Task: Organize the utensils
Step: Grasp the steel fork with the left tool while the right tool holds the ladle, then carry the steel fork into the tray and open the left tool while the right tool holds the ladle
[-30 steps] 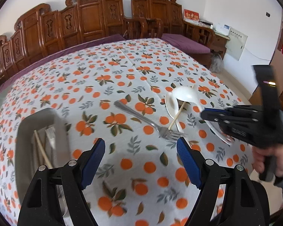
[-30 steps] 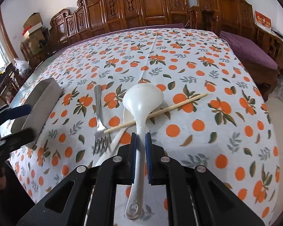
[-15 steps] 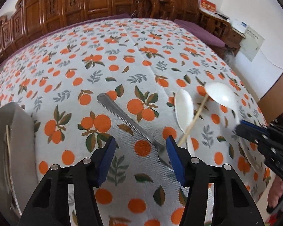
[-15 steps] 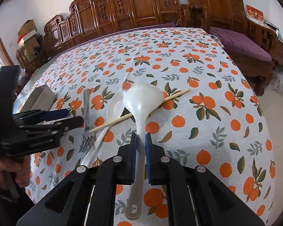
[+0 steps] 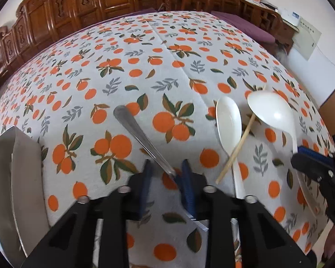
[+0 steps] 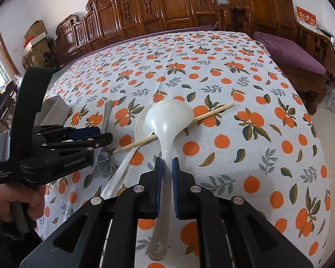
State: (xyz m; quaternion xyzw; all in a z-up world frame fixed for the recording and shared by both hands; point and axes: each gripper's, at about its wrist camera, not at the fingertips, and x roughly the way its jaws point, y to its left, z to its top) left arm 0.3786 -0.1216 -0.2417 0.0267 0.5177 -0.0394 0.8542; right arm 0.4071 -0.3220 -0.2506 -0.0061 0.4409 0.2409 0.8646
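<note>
A metal fork [image 5: 136, 129] lies on the orange-print tablecloth [image 5: 167, 67]. My left gripper [image 5: 166, 172] is down over its neck, jaws closing; the fork runs between them near the right pad, and the left pad stands apart from it. From the right wrist view the left gripper [image 6: 100, 134] sits over the fork [image 6: 107, 116], just above its tines. My right gripper [image 6: 166, 167] is shut on the handle of a white ladle [image 6: 167, 118]. The ladle's bowl lies over a wooden chopstick [image 6: 214, 111] and a white spoon [image 6: 140, 122].
A metal utensil box [image 5: 2, 167] stands at the table's left edge, partly out of frame. White spoon [image 5: 229, 116], chopstick [image 5: 236, 149] and ladle [image 5: 270, 109] lie close right of the fork. Carved wooden benches line the far side. A hand [image 6: 2, 203] holds the left gripper.
My left gripper came down and forward over the fork, and its jaws narrowed from wide apart to close around the fork's neck. The right gripper kept still on the ladle.
</note>
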